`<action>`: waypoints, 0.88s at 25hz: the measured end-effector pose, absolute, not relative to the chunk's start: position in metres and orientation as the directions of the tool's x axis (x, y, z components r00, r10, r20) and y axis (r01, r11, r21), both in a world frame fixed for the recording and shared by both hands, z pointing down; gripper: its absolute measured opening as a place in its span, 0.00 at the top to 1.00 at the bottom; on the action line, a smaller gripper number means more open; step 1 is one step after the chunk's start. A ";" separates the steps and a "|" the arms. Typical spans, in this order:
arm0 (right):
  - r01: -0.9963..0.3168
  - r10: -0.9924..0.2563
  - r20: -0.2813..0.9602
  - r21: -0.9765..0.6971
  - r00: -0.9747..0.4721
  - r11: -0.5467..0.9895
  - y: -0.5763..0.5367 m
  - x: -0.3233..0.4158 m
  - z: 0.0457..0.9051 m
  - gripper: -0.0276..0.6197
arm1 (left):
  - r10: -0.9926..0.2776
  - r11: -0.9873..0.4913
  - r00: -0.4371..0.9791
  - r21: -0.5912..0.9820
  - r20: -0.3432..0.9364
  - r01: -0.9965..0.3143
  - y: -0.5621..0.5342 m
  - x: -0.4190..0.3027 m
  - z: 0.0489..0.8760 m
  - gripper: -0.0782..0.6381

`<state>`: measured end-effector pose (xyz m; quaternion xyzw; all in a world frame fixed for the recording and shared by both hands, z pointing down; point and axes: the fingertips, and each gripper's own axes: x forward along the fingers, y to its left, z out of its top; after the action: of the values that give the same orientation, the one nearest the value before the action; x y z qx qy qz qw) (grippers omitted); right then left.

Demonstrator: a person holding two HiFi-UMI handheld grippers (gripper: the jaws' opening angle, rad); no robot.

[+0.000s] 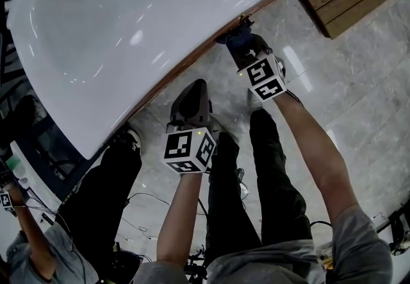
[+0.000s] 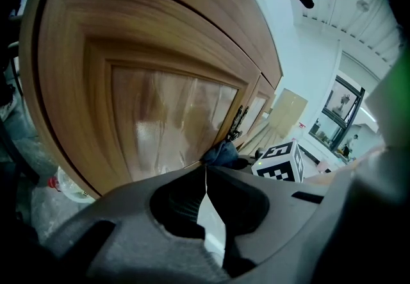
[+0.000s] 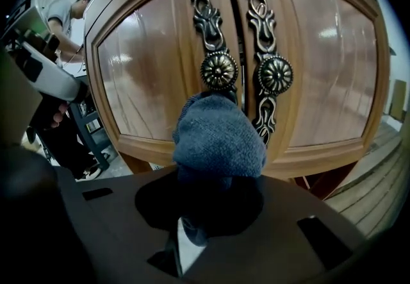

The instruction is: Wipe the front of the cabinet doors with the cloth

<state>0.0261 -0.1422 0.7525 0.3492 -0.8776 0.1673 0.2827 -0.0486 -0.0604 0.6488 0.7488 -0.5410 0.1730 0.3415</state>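
We hold the right gripper (image 1: 236, 38) up at the front of the brown wooden cabinet doors (image 3: 148, 71), under the edge of the glossy white basin top (image 1: 128, 33). Its jaws are clamped on a bunched blue-grey terry cloth (image 3: 218, 138), which fills the gap between them and bulges out past the tips as a rounded wad. In the right gripper view the wad sits over the seam where the two doors meet. It is just below the left of two round, ornate dark metal knobs (image 3: 219, 70) and partly covers the lower end of that knob's scrolled back plate. It looks pressed to the wood there, though we cannot be sure of contact. Each door has a glossy reddish inset panel, and the right-hand panel (image 3: 333, 65) shows pale reflections. The left gripper (image 1: 194, 89) hangs to the left of the right one and lower in the head view. It is apart from the cloth and points toward the cabinet. In its own view the jaws meet in a thin line at the tips with nothing held between them. Past them we see the left door's panel close by and the cloth further along at the handles. Below us lies a grey marble-patterned tile floor (image 1: 365, 90), and another person (image 1: 32, 247) stands at the left.
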 end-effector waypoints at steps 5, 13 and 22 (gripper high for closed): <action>-0.726 -0.522 0.610 -0.131 -0.596 0.676 -0.140 0.018 0.756 0.87 | -0.695 -0.174 0.349 0.323 0.629 -0.930 -0.058 -0.059 0.649 0.87; -0.735 -0.527 0.604 -0.150 -0.597 0.661 -0.134 0.005 0.755 0.87 | -0.698 -0.166 0.347 0.329 0.627 -0.930 -0.050 -0.072 0.648 0.87; -0.731 -0.521 0.604 -0.158 -0.603 0.664 -0.124 -0.017 0.756 0.87 | -0.697 -0.158 0.344 0.333 0.629 -0.930 -0.040 -0.089 0.648 0.87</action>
<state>-0.0170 -0.1240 0.7560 0.3585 -0.8730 0.1990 0.2641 -0.0891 -0.0398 0.6482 0.7424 -0.5477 0.1672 0.3477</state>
